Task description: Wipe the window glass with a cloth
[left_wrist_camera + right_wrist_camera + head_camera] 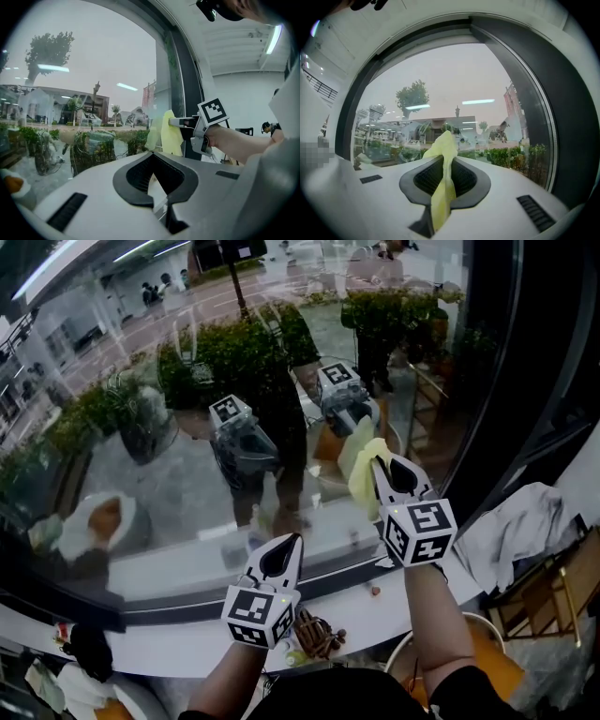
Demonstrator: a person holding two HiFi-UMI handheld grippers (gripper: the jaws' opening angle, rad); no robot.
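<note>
A yellow cloth [360,471] is pinched in my right gripper [377,465], which is shut on it and holds it up against the window glass [178,381]. In the right gripper view the cloth [445,187] runs up between the jaws of the right gripper [444,161] and stands out past their tips toward the glass [440,79]. My left gripper [292,542] hangs lower and to the left, above the sill, shut on nothing. From the left gripper [154,177] I see the right gripper [174,123] with the cloth [170,137] touching the pane [93,70].
A white sill [394,601] runs below the glass, with a brown tangled object [315,634] on it near the left gripper. The dark window frame [525,362] stands at the right. A white rag [521,523] lies over a wooden chair [553,606] at the right.
</note>
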